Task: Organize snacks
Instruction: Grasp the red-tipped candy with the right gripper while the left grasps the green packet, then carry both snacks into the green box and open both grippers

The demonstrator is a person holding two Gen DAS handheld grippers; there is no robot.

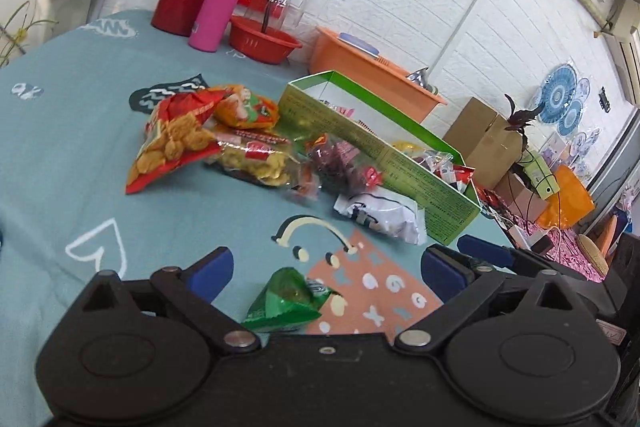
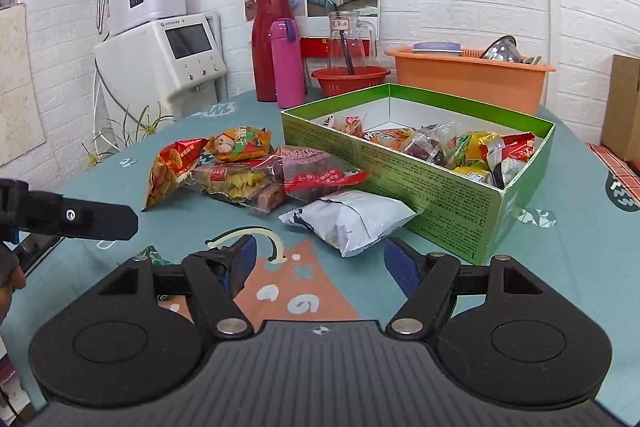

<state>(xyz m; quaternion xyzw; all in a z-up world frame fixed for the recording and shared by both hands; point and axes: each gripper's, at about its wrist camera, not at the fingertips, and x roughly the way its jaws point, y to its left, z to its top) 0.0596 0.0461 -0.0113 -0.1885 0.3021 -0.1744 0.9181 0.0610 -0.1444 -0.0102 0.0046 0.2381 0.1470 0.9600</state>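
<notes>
Crinkly foil snack packets crowded mid-frame beside the green cardboard box, both tools wide, empty.

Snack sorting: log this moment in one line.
left gripper: open, over green packet | right gripper: open, empty | green box: part filled | white packet: outside box

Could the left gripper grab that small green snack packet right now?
Probably yes. The small green snack packet lies on the tablecloth between the left gripper's open jaws, with nothing in the way.
</notes>
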